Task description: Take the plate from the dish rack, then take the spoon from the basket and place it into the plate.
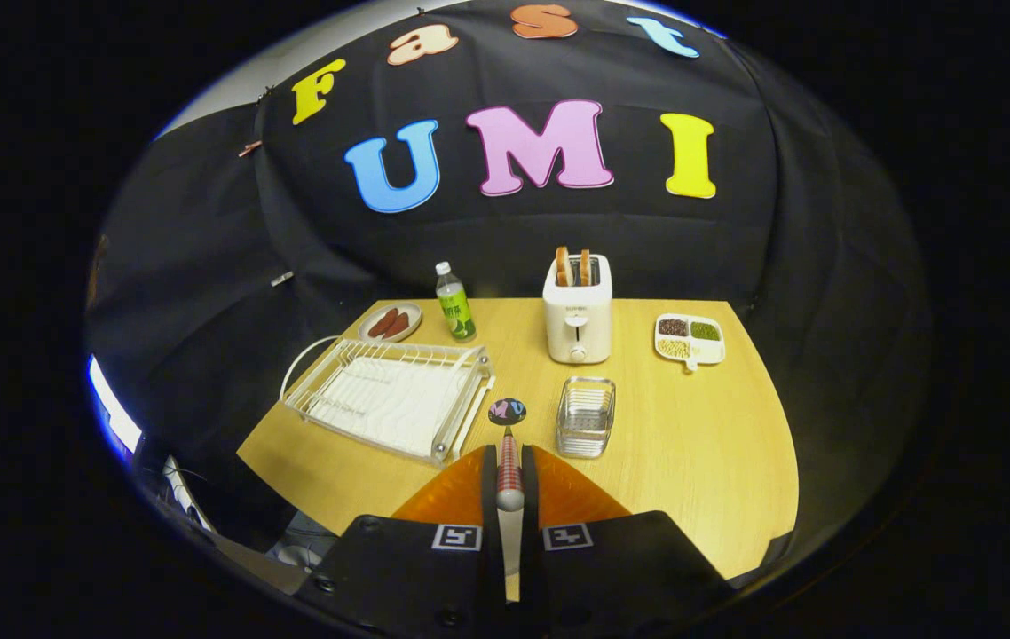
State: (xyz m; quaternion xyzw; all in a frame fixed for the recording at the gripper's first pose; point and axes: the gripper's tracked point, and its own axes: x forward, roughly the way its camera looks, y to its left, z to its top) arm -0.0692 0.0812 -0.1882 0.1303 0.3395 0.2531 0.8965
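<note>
Gripper (509, 461) fingers clamp the spoon (508, 444) handle; toaster (577, 319) and bottle (454, 304) labels are too small to read.

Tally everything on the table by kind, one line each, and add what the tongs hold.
Dish rack: 1
Wire basket: 1
Toaster: 1
Bottle: 1
Small plate with sausages: 1
Divided tray of grains: 1
Spoon, clamped in the tongs: 1
Total: 7
</note>
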